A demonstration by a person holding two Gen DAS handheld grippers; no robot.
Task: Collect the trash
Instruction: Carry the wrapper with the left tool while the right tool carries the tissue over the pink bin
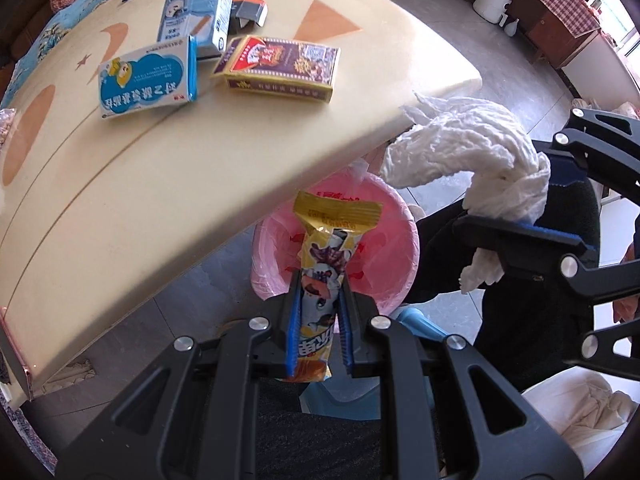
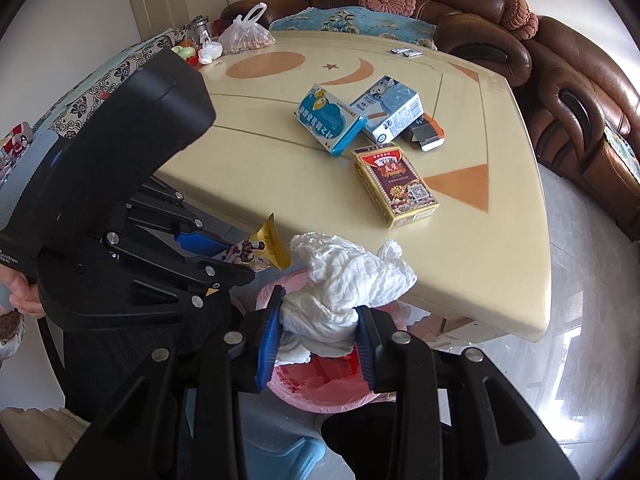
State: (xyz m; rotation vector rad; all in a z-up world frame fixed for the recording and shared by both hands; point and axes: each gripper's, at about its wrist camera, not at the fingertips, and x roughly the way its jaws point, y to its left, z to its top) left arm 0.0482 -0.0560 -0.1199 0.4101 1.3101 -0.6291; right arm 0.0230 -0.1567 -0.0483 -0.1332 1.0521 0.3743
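Observation:
My left gripper point(image 1: 319, 280) is shut on a yellow snack wrapper point(image 1: 324, 264) and holds it upright over a bin lined with a pink bag point(image 1: 394, 248) beside the table. The wrapper point(image 2: 262, 250) and the left gripper point(image 2: 240, 264) also show in the right wrist view. My right gripper point(image 2: 320, 312) is shut on a crumpled white paper towel point(image 2: 344, 280) just above the same pink-lined bin point(image 2: 320, 392). In the left wrist view the paper towel point(image 1: 472, 148) and the right gripper point(image 1: 516, 208) hang at the right.
On the cream table point(image 2: 280, 168) lie a blue-and-white box point(image 2: 328, 118), a pale blue carton point(image 2: 394, 110), a red-and-gold box point(image 2: 394, 182) and a small dark box point(image 2: 426, 132). A brown sofa point(image 2: 560, 100) stands behind. A blue stool point(image 1: 416, 320) sits under the bin.

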